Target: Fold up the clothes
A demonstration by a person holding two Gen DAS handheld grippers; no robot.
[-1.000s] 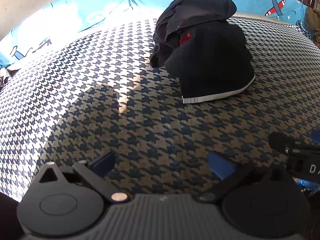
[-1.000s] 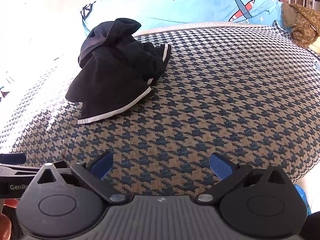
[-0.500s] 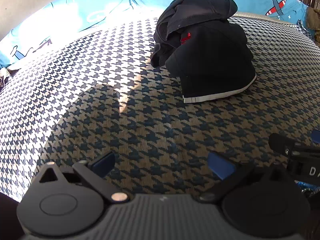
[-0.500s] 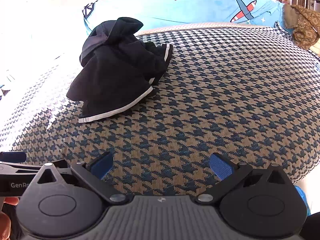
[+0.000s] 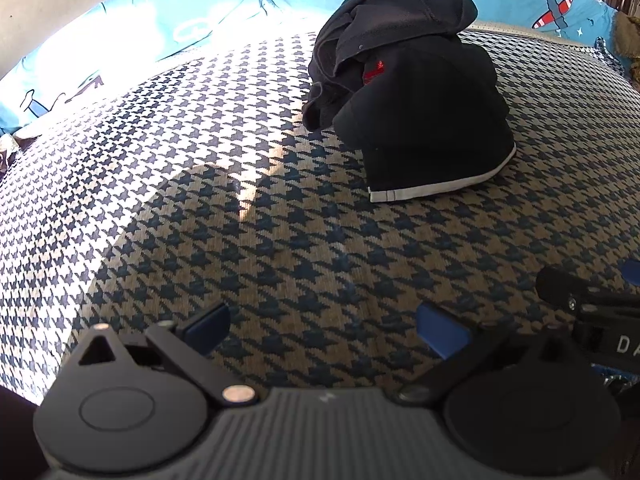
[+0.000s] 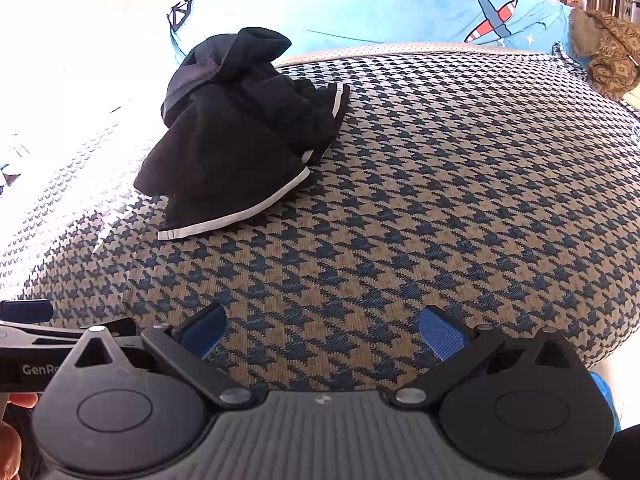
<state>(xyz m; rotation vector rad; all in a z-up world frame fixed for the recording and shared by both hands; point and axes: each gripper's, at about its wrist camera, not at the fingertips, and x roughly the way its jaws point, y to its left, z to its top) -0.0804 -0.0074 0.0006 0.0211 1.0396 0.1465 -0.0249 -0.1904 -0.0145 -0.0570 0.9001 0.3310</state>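
A crumpled black garment (image 5: 416, 96) with white-trimmed hems and a small red tag lies in a heap on the houndstooth-covered surface (image 5: 280, 248), far from both grippers. In the right wrist view the same garment (image 6: 236, 140) sits at upper left. My left gripper (image 5: 324, 324) hovers low over bare cloth, open, nothing between its blue pads. My right gripper (image 6: 322, 330) is likewise open and empty over the patterned cover. Each gripper shows at the edge of the other's view.
A blue sheet with aeroplane prints (image 6: 400, 12) runs along the far side. A brown patterned cloth (image 6: 608, 52) lies at the far right. Strong sunlight washes out the left of the cover (image 5: 80, 152). A hand (image 6: 12, 432) shows at the lower left.
Both grippers have crept slightly towards the garment; it sits a touch lower and larger in the right wrist view. The jaws stay as they were.
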